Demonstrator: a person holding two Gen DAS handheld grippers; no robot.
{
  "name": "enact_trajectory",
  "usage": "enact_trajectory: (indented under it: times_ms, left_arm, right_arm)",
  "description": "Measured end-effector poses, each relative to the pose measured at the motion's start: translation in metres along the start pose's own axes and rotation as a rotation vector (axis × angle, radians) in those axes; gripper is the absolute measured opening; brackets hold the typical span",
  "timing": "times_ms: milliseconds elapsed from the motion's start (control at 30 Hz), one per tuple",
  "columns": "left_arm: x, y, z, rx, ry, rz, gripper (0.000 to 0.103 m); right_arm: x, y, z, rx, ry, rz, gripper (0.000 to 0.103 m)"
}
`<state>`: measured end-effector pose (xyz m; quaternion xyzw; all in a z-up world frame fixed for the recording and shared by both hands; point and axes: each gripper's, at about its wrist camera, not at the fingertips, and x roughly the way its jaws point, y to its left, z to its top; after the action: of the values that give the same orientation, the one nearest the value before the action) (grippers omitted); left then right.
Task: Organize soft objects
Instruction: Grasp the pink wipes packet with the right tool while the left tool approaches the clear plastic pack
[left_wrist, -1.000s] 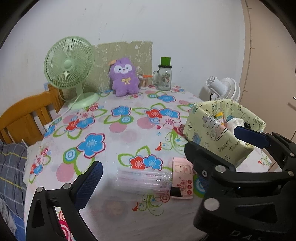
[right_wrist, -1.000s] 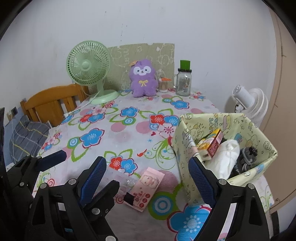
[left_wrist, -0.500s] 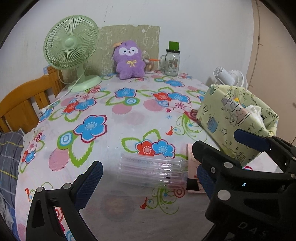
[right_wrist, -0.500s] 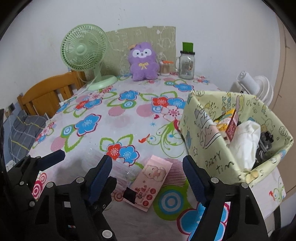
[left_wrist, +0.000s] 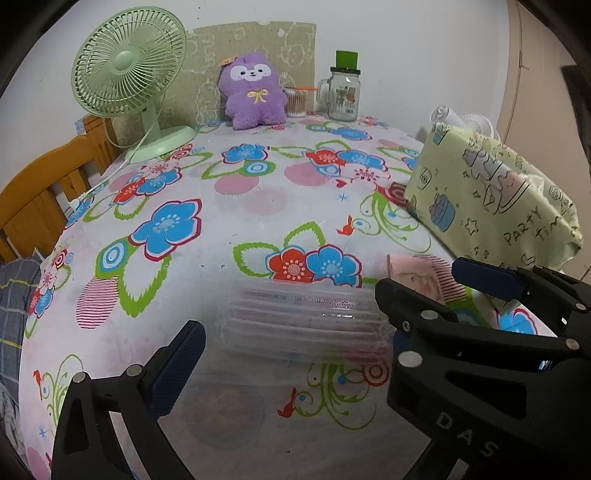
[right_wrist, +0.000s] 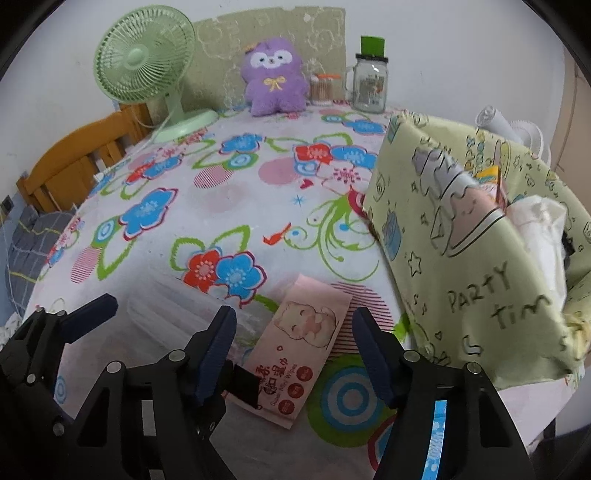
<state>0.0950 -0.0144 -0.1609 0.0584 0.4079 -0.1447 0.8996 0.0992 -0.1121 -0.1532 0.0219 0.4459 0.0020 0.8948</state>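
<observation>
Two grippers, both spread wide and holding nothing, hovered low over the flowered tablecloth (left_wrist: 177, 229). Left gripper (left_wrist: 291, 339): clear ribbed plastic packet (left_wrist: 306, 321) flat on the cloth straight ahead between the blue finger pads (left_wrist: 177, 365), untouched. Right gripper (right_wrist: 293, 354): pink wet-wipes pack (right_wrist: 303, 343) lying flat directly ahead between the pads (right_wrist: 216, 354), its near end reaching the gap, no contact seen. Same pink pack partly hidden behind the right gripper's black frame in the left wrist view. To the right of both tools, close by, a pale green "Party Time" fabric basket (right_wrist: 461, 266), white soft item (right_wrist: 535, 229) showing over its rim. Far ahead by the wall, upright purple plush toy (left_wrist: 253, 98); left of it a green desk fan (left_wrist: 129, 77), right of it a handled glass jar with green lid (left_wrist: 343, 94). Off to the far left, wooden chair back (left_wrist: 37, 195).
</observation>
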Motion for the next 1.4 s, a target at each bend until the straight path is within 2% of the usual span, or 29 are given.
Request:
enact_trajectory:
  times_ms: [200,333,467,833,967,1200,1400]
  left_arm:
    - [0.01,-0.003,-0.004,0.028,0.031,0.025,0.102]
    - [0.014,-0.002,-0.002,0.022,0.044,0.017,0.102]
    - [0.019,-0.001,0.002,0.02,0.054,0.027,0.102]
    - [0.028,0.005,0.013,0.039,0.046,0.091,0.102]
    - [0.031,0.004,0.019,0.06,0.053,0.093,0.103]
    - [0.039,0.006,0.026,0.067,0.079,0.056,0.102]
    - [0.039,0.007,0.025,0.057,0.076,0.026,0.091]
  right_arm:
    - [0.012,0.0,-0.001,0.019,0.029,-0.005,0.064]
    - [0.014,0.003,0.002,0.012,0.022,0.011,0.048]
    - [0.017,0.005,0.005,0.003,0.013,0.026,0.042]
    - [0.018,0.005,0.017,-0.025,-0.009,0.068,0.042]
    - [0.019,0.005,0.021,-0.041,-0.012,0.079,0.042]
    - [0.023,0.001,0.023,-0.033,-0.002,0.104,0.042]
    - [0.022,0.0,0.023,-0.034,-0.006,0.095,0.042]
